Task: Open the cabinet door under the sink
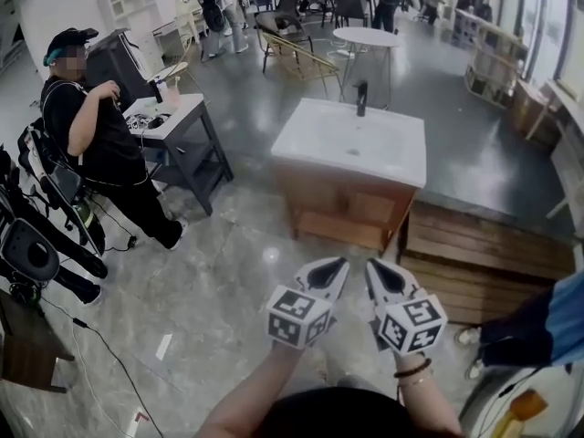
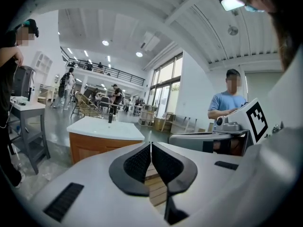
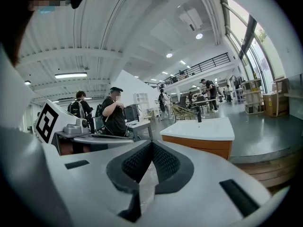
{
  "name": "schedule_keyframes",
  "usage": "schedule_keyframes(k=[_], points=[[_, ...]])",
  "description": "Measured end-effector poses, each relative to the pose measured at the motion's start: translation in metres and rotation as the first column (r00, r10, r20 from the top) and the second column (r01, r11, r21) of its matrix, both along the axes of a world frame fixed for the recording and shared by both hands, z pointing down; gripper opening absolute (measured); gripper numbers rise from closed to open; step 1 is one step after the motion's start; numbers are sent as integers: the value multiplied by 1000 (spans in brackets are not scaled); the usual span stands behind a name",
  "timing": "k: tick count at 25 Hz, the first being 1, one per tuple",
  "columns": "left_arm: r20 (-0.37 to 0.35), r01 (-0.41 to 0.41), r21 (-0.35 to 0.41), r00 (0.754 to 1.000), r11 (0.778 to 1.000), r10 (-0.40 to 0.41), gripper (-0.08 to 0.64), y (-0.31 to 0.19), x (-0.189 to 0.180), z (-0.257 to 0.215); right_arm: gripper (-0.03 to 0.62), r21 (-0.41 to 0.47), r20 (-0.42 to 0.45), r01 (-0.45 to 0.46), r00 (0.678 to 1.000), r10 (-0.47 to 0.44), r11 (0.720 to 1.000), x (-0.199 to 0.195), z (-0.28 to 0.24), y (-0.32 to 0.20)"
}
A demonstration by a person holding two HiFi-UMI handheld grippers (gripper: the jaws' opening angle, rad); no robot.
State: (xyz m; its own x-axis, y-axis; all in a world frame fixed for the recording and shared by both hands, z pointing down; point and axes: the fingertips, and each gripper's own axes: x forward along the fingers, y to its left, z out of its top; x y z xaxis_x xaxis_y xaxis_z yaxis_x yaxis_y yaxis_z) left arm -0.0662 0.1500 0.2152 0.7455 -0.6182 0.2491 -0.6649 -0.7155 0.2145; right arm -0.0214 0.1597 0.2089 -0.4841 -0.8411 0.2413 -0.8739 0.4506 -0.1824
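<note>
Both tongs are squeezed fully shut with nothing in them. The left tongs [image 1: 338, 264] and right tongs [image 1: 373, 265] sit side by side low in the head view, tips close together, marker cubes facing the camera. Each gripper view shows the black pads pressed together to a thin line, with only floor and planks showing past them.

They point at the sink [image 1: 354, 141], a white basin with a dark faucet [image 1: 361, 98] at its back edge, sitting on a wooden cabinet [image 1: 321, 188]. The cabinet stands out on the glossy grey floor [image 1: 219, 272], well apart from the tongs. Its door [image 1: 369, 210] is on the side facing the tongs and looks closed, though I can't really make out a handle from here.

Just right of the cabinet there's a low wooden plank platform [image 1: 484, 263]. Over on the left a person in black [image 1: 91, 140] stands beside a small grey table with a white tabletop [image 1: 180, 114]. Someone in a blue top [image 1: 547, 322] is at the right edge.
</note>
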Motion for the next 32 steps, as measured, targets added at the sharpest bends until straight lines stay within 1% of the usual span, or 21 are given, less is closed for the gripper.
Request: schedule_keyframes(k=[6,14,19,25,32], points=[[8,-37,-23,999,999,37,11,-35,-3,16,-8,-15,2,-5,1000,5,1000,-13,12,-36],[15,-39,-49,999,998,40,11,-72,-10,31,-8,-39,-7,-13,1000,13,999,-19,19,-73],[21,-30,-55,999,998,31,11,-102,-8,35,-8,-56,-8,2,1000,-3,998,-16,28,-103],[39,-20,-62,999,998,22,11,-153,5,41,-8,-71,-8,36,999,-36,997,-6,35,-154],[39,4,-75,999,997,-1,11,-205,36,46,-8,-75,-9,73,997,-74,994,21,39,-206]])
